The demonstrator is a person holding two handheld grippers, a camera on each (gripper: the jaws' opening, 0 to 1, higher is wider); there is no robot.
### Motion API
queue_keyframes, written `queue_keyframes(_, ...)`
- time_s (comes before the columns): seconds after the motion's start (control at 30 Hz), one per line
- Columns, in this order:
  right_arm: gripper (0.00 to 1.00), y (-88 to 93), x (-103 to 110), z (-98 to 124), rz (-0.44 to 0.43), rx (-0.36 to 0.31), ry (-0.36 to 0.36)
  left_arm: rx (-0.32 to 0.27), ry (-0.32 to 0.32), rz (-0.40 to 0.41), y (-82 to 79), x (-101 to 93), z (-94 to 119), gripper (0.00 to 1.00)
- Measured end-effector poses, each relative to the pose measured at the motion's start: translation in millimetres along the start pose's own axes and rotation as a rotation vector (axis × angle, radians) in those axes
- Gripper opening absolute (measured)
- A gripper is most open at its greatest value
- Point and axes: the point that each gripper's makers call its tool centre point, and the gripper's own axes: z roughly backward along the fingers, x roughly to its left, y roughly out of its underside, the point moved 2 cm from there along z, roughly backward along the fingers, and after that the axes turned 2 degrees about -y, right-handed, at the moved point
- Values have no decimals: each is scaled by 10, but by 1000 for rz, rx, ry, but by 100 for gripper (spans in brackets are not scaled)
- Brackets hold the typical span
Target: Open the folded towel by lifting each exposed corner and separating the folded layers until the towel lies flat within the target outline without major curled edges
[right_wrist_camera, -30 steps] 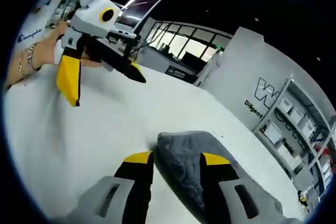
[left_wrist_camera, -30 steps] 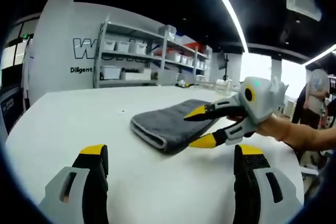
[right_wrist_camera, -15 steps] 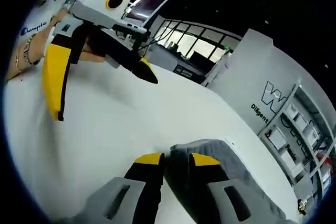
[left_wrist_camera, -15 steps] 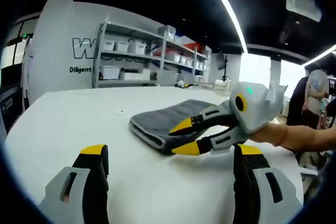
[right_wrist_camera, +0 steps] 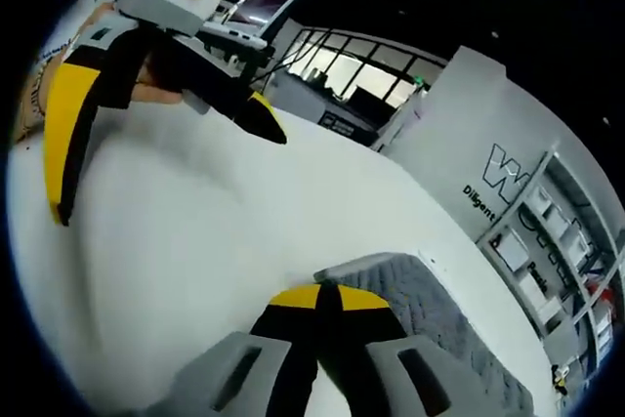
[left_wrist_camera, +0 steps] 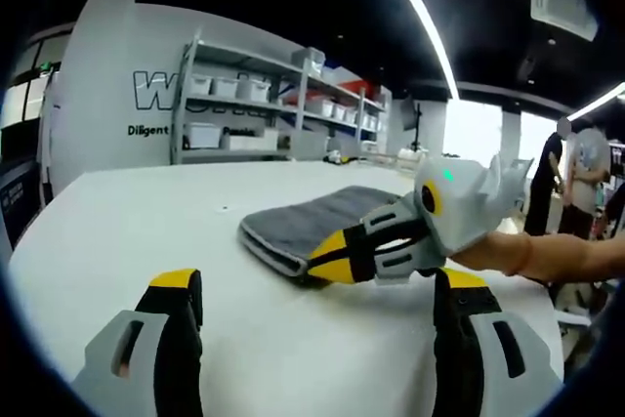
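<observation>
Towel [left_wrist_camera: 311, 221]: grey, folded, flat on white table [left_wrist_camera: 146, 222], shelf rack [left_wrist_camera: 278, 104] well behind it. My R gripper [left_wrist_camera: 327, 259] sits at towel's near corner, yellow tips pressed together, pinching the corner layer. In right gripper view the tips [right_wrist_camera: 322, 298] meet on towel [right_wrist_camera: 430, 300] edge. My L gripper [left_wrist_camera: 312, 285] off towel, near side of it, jaws spread wide, holding nothing; also seen beyond towel in right gripper view [right_wrist_camera: 166, 134].

Grey towel [left_wrist_camera: 311, 222] folded on white table [left_wrist_camera: 146, 231]; near corner pinched.
</observation>
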Motion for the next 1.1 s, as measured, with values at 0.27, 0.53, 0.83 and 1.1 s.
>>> queue_keyframes(0.27,0,-35,-257,134,-36,-13,71,5,-2,2,9,10,-5,97)
queue_keyframes(0.53,0,22,-616,324,-73,-4,138,10,-5,2,16,21,-8,96)
queue_keyframes(0.83,0,126,-1007,545,-114,29,211,11,-8,1,13,35,-13,96)
queue_keyframes(1.1,0,225,-1286,726,-113,53,274,13,-9,-2,19,31,-9,96)
